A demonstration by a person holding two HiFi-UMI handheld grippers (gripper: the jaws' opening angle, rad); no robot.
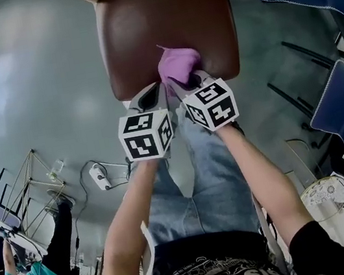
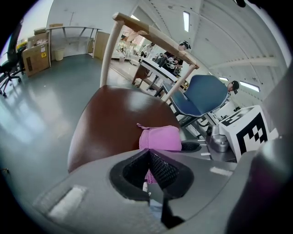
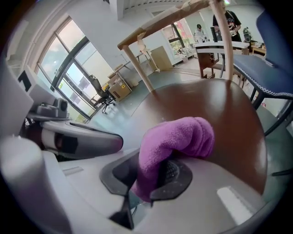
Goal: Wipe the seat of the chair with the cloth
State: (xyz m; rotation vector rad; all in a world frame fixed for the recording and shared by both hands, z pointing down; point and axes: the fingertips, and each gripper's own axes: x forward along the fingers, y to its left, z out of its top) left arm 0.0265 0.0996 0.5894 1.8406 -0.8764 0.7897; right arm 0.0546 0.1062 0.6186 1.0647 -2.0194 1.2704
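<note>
While clamping wadded purple terry cloth point(image 1: 178, 65) at near edge of glossy brown chair seat point(image 1: 140, 33) with right gripper point(image 3: 155, 176), left gripper point(image 2: 147, 154) just left, jaws together, nothing held. Wiping step, apparently early. Next, likely: press down, sweep far and sideways.

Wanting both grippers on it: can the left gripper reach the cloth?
Probably yes: the cloth, in the right gripper, sits just ahead of the left gripper, nothing between; its shut jaws need opening.

Chair point(image 1: 166, 29) backrest cut by top edge, cloth point(image 3: 178, 137) end buried between jaws of right gripper point(image 3: 155, 176)
</note>
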